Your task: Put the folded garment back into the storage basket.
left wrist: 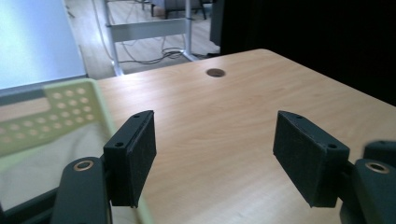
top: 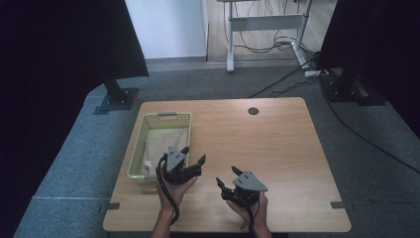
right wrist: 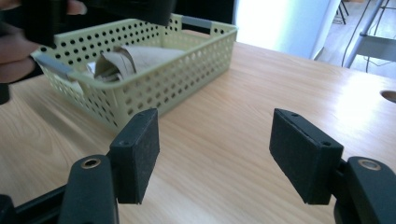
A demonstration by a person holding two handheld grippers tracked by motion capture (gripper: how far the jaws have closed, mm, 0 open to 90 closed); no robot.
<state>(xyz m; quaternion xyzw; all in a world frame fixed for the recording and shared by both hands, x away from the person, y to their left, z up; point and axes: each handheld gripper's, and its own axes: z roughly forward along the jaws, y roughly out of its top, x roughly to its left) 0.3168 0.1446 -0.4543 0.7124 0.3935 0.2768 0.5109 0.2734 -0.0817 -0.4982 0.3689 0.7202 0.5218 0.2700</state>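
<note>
Both your left claw [top: 194,159] and right claw [top: 226,179] are spread and empty. The folded beige cloth [top: 163,148] lies inside the green basket [top: 148,120] at the counter's [top: 277,148] left. Reaching in carelessly, you could snag the basket's rim and drag it.

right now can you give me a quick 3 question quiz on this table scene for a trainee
1. True or false: the left gripper holds something between its jaws.
2. What lies in the green perforated basket? A) folded beige cloth B) cups C) tools
3. Which gripper is nearer the basket?

Key:
1. False; its jaws stand open with nothing between them, as do those of the right gripper.
2. A, the folded beige cloth.
3. The left gripper.
</note>
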